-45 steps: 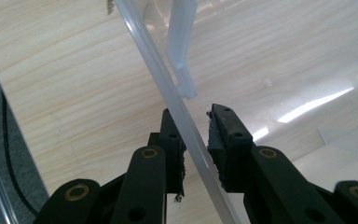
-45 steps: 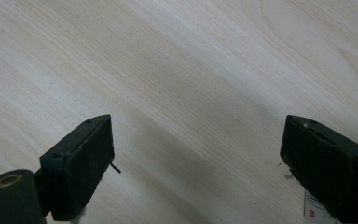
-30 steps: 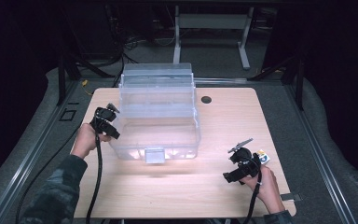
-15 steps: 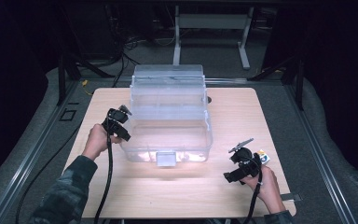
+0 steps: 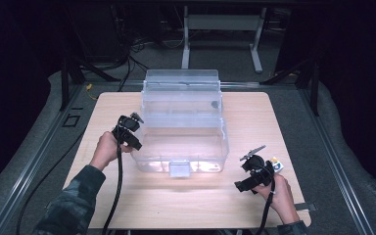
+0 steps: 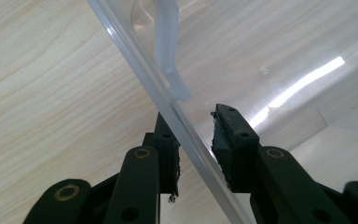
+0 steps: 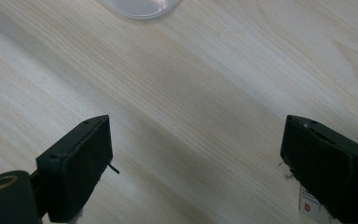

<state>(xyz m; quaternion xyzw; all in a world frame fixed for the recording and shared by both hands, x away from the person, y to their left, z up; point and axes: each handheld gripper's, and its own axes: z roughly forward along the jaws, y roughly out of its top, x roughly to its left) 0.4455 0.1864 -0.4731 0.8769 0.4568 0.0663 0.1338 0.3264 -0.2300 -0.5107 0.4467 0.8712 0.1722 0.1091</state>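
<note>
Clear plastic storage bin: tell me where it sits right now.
In the high view, the clear plastic storage bin sits mid-table on the light wooden table, its left wall between the left gripper fingers.

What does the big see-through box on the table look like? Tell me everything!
The clear plastic box looks like a see-through storage bin with rounded corners, standing upright in the middle of the wooden table. Its lid stands up at the far side, and a small pale latch sits on its near edge. Nothing can be made out inside. The left gripper has its jaws around the box's left rim, one jaw outside and one inside.
</note>
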